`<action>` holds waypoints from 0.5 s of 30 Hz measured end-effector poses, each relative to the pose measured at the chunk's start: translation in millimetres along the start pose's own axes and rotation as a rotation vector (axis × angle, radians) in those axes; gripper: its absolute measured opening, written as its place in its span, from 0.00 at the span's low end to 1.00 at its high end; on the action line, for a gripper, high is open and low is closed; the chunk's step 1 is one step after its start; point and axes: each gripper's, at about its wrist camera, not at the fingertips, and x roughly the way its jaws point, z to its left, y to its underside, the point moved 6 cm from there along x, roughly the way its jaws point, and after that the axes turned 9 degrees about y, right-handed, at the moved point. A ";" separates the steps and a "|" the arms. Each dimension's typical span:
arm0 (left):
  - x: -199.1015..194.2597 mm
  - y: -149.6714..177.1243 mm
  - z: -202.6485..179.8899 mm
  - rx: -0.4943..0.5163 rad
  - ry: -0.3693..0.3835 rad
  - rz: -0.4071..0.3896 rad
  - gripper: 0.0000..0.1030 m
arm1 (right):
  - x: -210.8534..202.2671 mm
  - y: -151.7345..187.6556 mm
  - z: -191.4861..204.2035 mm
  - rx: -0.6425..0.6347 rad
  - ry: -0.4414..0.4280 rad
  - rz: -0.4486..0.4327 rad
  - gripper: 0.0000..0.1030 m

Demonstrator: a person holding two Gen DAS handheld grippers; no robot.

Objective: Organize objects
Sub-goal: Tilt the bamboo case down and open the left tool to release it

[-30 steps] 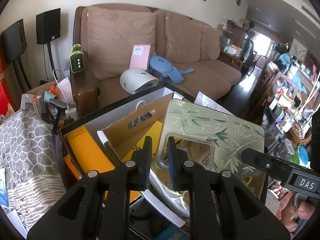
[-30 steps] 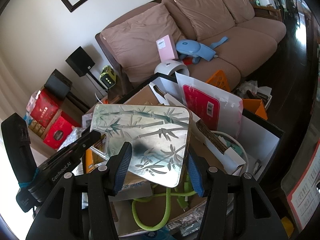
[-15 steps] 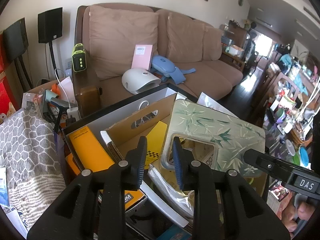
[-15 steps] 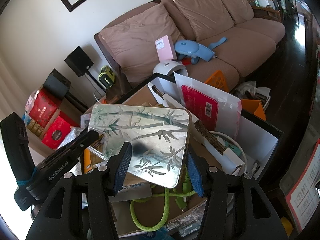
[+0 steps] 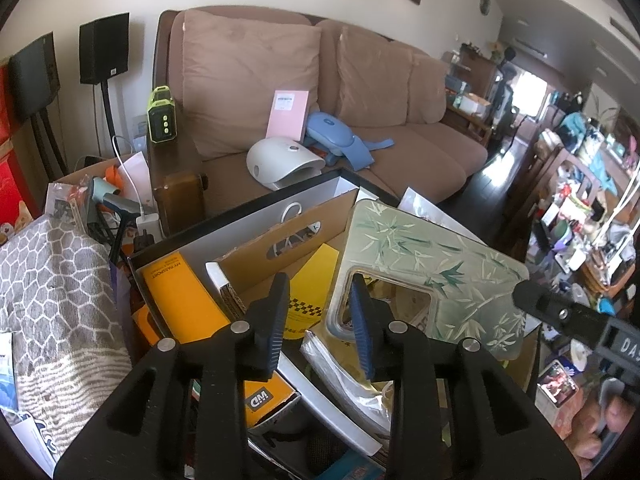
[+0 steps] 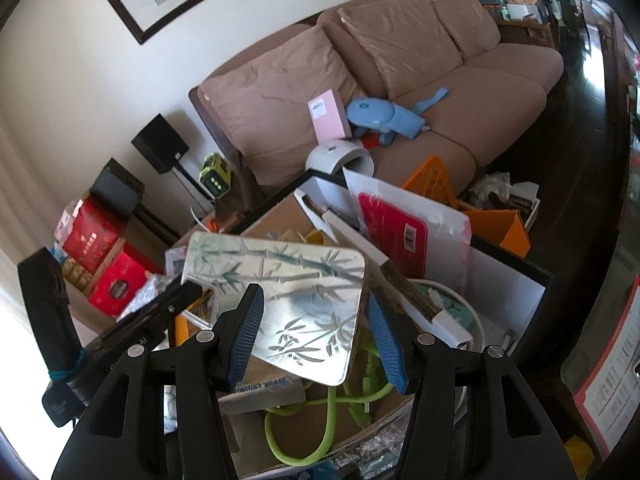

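Note:
A flat board with a bamboo print (image 5: 424,248) and a cut-out handle hole lies tilted over an open, black-rimmed box (image 5: 256,204). My left gripper (image 5: 318,320) straddles the rim of the handle hole, one finger inside the hole. Its jaws are opening, and the left pad (image 5: 276,320) stands apart from the rim. My right gripper (image 6: 316,336) is shut across the other end of the board (image 6: 288,280), a blue pad pressing on each side edge. The left gripper's black body (image 6: 140,320) shows at the lower left of the right wrist view.
The box holds a yellow booklet (image 5: 176,296), cardboard (image 5: 280,232), a green rope (image 6: 320,420) and a white-and-red packet (image 6: 400,224). Behind stands a brown sofa (image 5: 400,152) carrying a white dome (image 5: 280,160) and a pink box (image 5: 288,114). A grey patterned cloth (image 5: 52,292) lies left.
The left gripper's jaws have spread apart, from pinching the board's handle rim to standing off it. The right gripper keeps its hold and the board has barely shifted.

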 end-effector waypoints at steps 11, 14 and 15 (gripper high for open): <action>1.1 1.2 13.1 -0.039 -0.051 -0.032 0.12 | -3.4 -4.5 0.8 0.009 -0.016 -0.017 0.54; 0.3 0.7 24.8 -0.080 -0.075 -0.045 0.12 | -3.3 -4.7 0.8 0.009 -0.016 -0.018 0.54; -0.8 0.3 30.3 -0.101 -0.084 -0.057 0.12 | -3.1 -4.8 0.8 0.009 -0.016 -0.019 0.54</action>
